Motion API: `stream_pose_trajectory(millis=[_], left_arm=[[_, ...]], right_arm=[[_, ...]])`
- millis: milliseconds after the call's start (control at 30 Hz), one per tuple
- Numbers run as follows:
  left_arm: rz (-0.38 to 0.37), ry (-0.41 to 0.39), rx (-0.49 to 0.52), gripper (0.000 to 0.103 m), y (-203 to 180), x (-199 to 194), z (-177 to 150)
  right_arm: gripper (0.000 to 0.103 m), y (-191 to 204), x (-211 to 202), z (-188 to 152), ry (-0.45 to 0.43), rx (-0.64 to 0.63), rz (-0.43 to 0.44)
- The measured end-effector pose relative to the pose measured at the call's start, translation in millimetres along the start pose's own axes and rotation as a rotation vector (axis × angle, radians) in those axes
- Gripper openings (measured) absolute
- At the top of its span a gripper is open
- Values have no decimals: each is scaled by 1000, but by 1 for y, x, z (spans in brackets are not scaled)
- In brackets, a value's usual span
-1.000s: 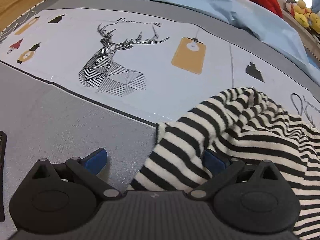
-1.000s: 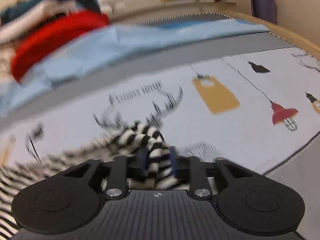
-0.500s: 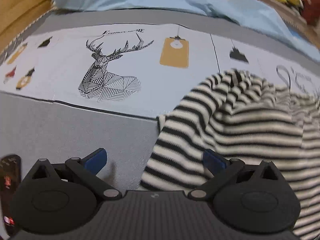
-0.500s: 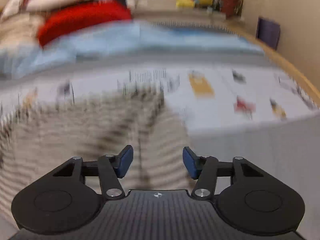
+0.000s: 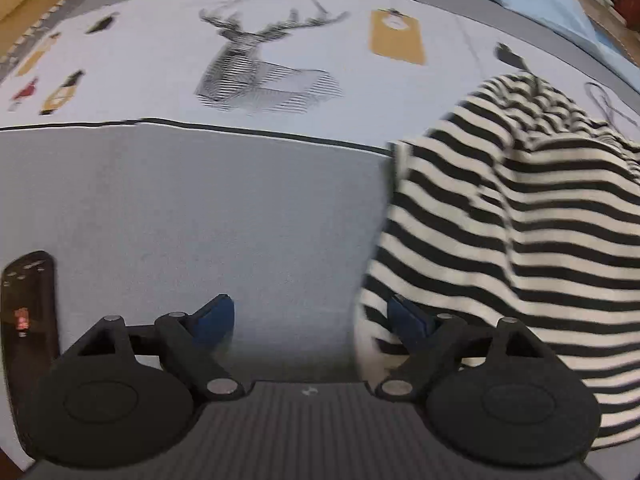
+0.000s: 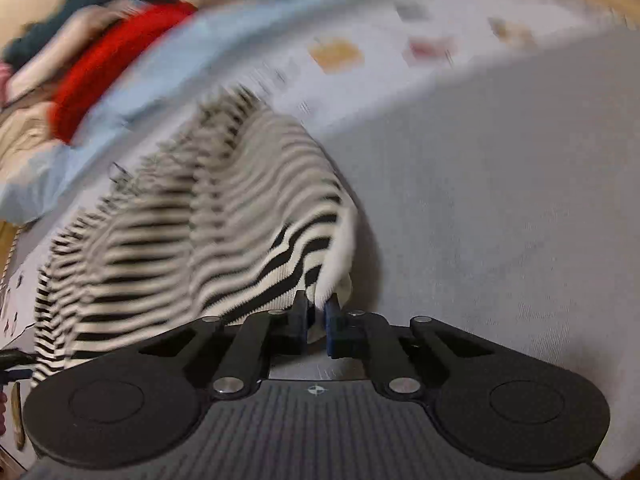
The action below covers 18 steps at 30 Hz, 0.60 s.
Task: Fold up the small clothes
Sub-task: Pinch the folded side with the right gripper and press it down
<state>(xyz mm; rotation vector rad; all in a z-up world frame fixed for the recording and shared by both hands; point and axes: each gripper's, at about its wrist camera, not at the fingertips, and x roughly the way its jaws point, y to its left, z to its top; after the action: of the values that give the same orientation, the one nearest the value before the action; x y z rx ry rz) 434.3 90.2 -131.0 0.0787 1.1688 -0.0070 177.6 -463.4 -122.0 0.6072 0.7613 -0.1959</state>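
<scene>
A black-and-white striped garment lies bunched on the grey bed cover at the right of the left wrist view. My left gripper is open, its right finger against the garment's left edge, nothing between the pads. In the right wrist view the same garment is blurred and stretches away to the left. My right gripper is shut on its near white-edged corner.
A black remote lies at the left beside my left gripper. A printed sheet with a deer drawing covers the bed beyond. Red and light blue bedding is piled at the far side.
My right gripper opened, then shut again on the garment's near corner. My left gripper has drawn left, so the garment no longer lies between its fingers. The remote has come into view.
</scene>
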Motion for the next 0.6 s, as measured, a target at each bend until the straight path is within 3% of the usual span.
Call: stream_pose_trajectory(millis=[100,133,233,300,333,367,400,467,533,600], left_arm=[[-11,-2,-38,89,11,0,-1],[-10,-7,-31,89,11,0,-2],[0,-11,-13,92,10,-3,-1],[1,-19,-18,92,9,-9,2],[2,-32,-26,92,8,-15,3],[1,-46,-37,93,6,-22,4],[-4,-66,-51,94,5,-31,4],[-1,-122,-61,95,1,-56,-5],[18,-189,-48,96,-11,-84,-19],[0,-245,-53,103,-24,-112,-38]], right_arm=[[6,10,-33,4,-160,-89,63],[6,7,-34,4,-156,-99,44],[7,-13,1,-4,50,-2,-71],[10,-15,9,-7,69,13,-107],[14,-14,7,-5,44,0,-118],[26,-13,1,-4,-2,-9,-136],[46,-14,-8,-3,-56,1,-163],[66,-18,-24,-1,-154,51,-193],[66,-21,-41,-3,-210,118,-159],[65,-13,-60,-22,-236,162,-41]])
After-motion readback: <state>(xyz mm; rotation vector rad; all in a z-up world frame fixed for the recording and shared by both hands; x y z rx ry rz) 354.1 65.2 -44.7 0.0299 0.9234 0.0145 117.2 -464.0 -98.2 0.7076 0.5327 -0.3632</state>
